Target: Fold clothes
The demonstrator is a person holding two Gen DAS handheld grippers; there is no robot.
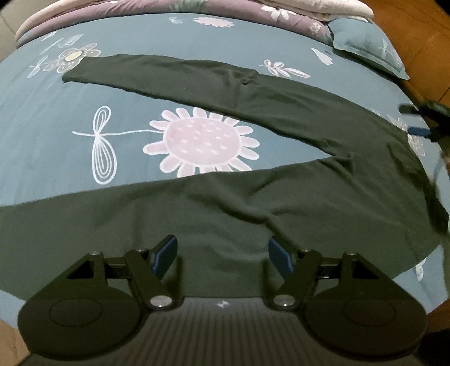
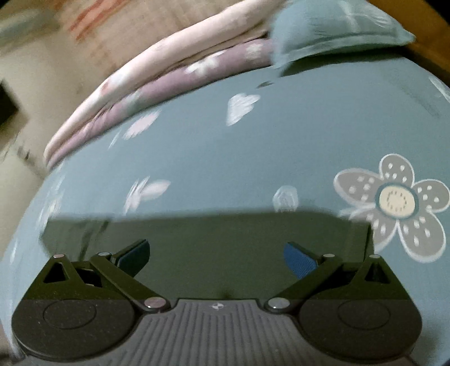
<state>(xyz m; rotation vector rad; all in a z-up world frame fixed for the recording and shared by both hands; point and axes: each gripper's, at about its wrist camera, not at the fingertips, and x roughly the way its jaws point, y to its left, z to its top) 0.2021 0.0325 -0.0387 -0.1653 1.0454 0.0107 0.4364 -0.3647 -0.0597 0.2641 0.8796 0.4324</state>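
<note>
Below both open tongs (image 1: 222,253) (image 2: 218,257) lie dark trousers (image 1: 253,118), flat.

Floral bed (image 1: 84,157) — dark trousers (image 1: 253,202), pillow (image 1: 365,45)

Dark green trousers (image 1: 281,112), teal bedsheet (image 1: 197,39) with white-pink flowers; mauve floral quilt (image 1: 225,8), teal pillow (image 1: 365,42)

Matt dark-green knit trousers (image 1: 281,112); smooth printed cotton-like bedsheet (image 1: 56,140); glossy wooden bed frame (image 1: 422,42).
</note>
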